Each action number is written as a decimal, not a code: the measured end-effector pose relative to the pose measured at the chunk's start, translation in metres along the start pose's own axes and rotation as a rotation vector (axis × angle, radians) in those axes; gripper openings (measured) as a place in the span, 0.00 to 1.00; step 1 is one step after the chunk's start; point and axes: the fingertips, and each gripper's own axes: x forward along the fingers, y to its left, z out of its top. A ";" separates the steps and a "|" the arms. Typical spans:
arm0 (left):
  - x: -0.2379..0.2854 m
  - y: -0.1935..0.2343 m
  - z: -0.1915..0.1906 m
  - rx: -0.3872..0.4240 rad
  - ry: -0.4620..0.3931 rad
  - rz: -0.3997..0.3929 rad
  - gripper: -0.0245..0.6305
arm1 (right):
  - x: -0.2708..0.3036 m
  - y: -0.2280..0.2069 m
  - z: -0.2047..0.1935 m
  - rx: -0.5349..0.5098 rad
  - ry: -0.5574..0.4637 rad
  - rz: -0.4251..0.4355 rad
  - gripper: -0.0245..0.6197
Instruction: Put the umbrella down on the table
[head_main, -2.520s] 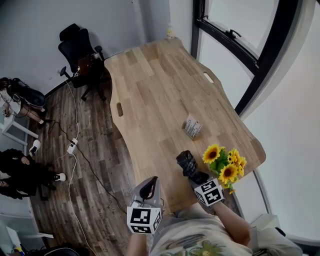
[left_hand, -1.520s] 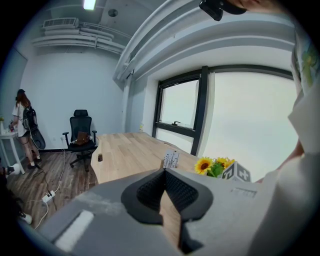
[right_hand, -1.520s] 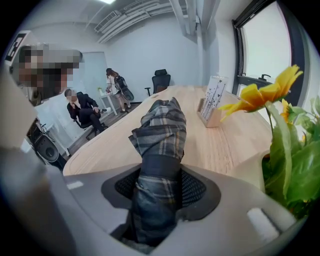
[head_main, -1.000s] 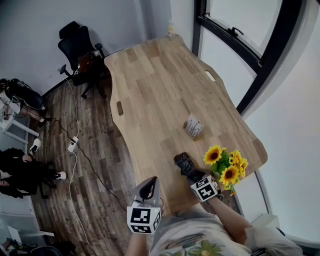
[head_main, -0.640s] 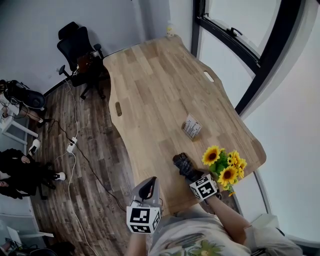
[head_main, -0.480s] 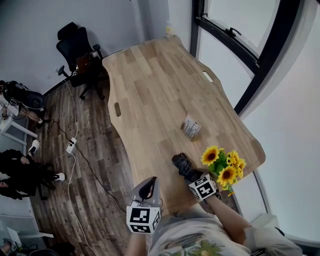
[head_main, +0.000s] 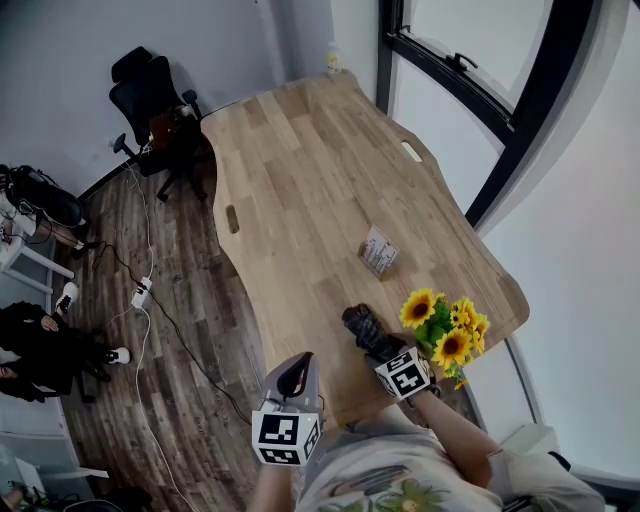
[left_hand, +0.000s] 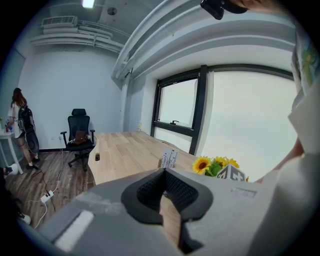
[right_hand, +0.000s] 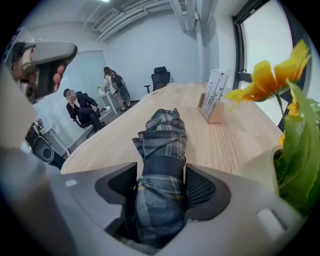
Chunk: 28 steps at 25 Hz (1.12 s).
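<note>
Cards sit in a small stand. The right claw is opening around the umbrella on the table, beside sunflowers. The left claw is closed, empty.

The left grey plastic hand-held gripper is held low in front of the person's body, tilted slightly downward, jaws together with nothing between them. The right grey plastic hand-held gripper, on an outstretched forearm, angles steeply down. Its jaws are opening around a folded blue plaid umbrella.
</note>
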 end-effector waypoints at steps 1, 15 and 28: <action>0.000 0.000 0.000 0.000 0.000 0.000 0.05 | -0.002 0.000 0.002 0.000 -0.008 -0.004 0.51; -0.007 -0.003 -0.002 -0.002 -0.011 -0.001 0.05 | -0.045 0.014 0.042 0.009 -0.164 -0.020 0.49; -0.010 -0.006 -0.001 -0.002 -0.030 0.006 0.05 | -0.102 0.030 0.096 -0.015 -0.363 -0.038 0.27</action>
